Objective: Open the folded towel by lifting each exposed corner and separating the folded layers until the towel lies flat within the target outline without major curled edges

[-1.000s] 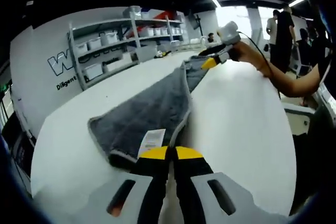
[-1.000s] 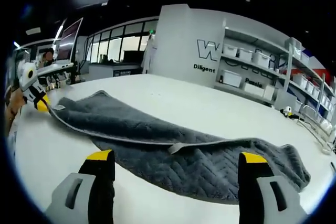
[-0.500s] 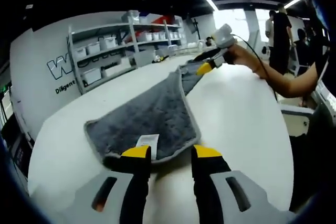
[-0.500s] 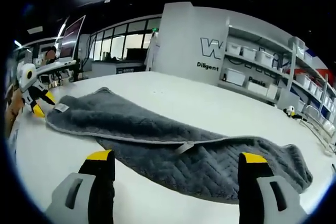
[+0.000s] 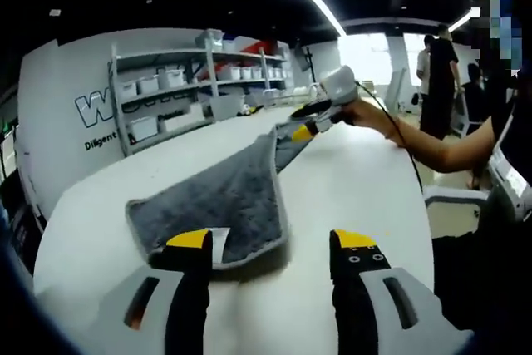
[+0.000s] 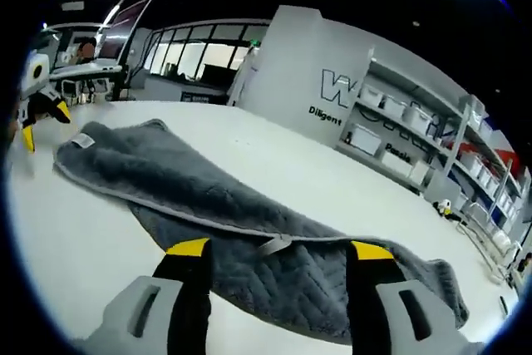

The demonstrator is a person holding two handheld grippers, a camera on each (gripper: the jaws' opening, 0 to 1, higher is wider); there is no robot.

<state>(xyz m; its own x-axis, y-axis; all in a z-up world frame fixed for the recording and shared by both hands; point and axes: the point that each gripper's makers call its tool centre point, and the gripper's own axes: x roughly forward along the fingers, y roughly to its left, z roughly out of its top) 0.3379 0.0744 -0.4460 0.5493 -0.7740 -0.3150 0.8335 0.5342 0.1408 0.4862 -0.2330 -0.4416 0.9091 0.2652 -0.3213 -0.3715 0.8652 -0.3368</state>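
The left gripper (image 5: 272, 244) has its jaws spread wide with nothing between them; a second ago they were pressed together on the near corner of the towel (image 5: 224, 201), by its white label (image 5: 219, 239), so that corner has just been let go and now lies on the tabletop (image 5: 349, 180). The right gripper (image 6: 280, 249) also stands with jaws spread, as before, but it has come closer to the towel: its tips now straddle the pale-edged fold and small loop (image 6: 272, 244) at the towel's near long edge. The towel stretches as a long grey strip across the white tabletop, with one layer folded over the other along its length. Judging from this, the end has been laid out and the lengthwise fold is the next thing to open, likely at that edge.
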